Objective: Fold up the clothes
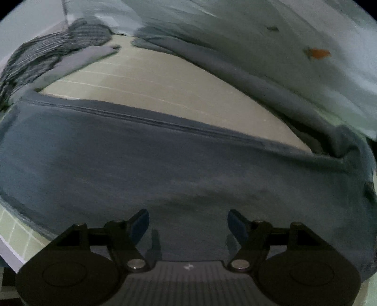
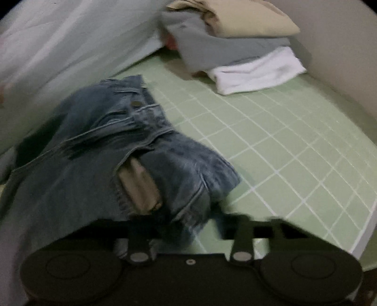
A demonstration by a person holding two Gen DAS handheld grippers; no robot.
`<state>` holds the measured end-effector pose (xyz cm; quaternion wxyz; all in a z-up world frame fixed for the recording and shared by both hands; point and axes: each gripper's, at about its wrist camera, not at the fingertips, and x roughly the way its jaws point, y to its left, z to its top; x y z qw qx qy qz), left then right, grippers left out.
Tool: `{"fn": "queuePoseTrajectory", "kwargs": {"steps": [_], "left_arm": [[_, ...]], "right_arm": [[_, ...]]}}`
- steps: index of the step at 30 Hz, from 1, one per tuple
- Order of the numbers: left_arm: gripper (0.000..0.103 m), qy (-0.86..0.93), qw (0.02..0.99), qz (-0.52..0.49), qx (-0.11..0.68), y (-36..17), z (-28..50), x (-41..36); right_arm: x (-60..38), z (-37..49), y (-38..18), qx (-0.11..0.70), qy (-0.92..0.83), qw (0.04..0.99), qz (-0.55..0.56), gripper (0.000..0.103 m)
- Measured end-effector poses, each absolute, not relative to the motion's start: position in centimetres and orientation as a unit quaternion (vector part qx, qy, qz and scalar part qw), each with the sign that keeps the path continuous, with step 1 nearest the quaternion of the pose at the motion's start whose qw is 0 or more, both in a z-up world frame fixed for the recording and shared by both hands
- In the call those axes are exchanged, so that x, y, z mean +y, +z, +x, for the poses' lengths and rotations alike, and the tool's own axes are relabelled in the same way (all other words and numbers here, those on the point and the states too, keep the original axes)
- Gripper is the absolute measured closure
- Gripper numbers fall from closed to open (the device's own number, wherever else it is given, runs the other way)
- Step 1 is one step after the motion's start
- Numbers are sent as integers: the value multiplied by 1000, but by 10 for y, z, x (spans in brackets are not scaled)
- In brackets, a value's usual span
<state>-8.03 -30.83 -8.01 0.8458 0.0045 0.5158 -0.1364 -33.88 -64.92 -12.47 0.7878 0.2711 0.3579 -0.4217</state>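
A blue-grey garment (image 1: pixel 165 169) lies spread across the green grid mat (image 1: pixel 14 233), its stitched hem running across the left wrist view. My left gripper (image 1: pixel 188 221) hovers just above it, open, with nothing between its blue pads (image 1: pixel 141 223). In the right wrist view, blue jeans (image 2: pixel 106 146) lie crumpled on the mat (image 2: pixel 294 153), waistband and button up, a tan pocket lining showing. My right gripper (image 2: pixel 188 226) is blurred at the jeans' near corner. Its fingers stand apart, the denim edge lies between them, and a strip of mat shows beside the right finger.
A stack of folded clothes, beige (image 2: pixel 247 18) on grey (image 2: pixel 212 49) on white (image 2: pixel 256 70), sits at the mat's far right by a wall. Pale fabric (image 2: pixel 59 42) hangs along the left. A striped garment (image 1: pixel 47 51) lies far left, and a beige surface (image 1: pixel 153 77) shows beyond the hem.
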Motion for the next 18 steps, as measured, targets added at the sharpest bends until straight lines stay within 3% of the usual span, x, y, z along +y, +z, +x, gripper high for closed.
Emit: {"fn": "queuePoseTrajectory", "kwargs": {"steps": [7,12,14,18], "left_arm": [[25,-142,840,32,522,-86,-83,-337],[24,-123,832,36,539,-88,-71,-341],[22,-118,834,34,538,-86,-64,-342],[21,-103,839,32,533,-83,-47,-348]], "right_arm": [[-653,-388,-119,383,-457,767,239,79],[-663,-385,-97,373,-486,765,198,35],[-673,-372,-89,348,-498,771,193,22],[-711,-332,-85,325,-469,796,203,22]]}}
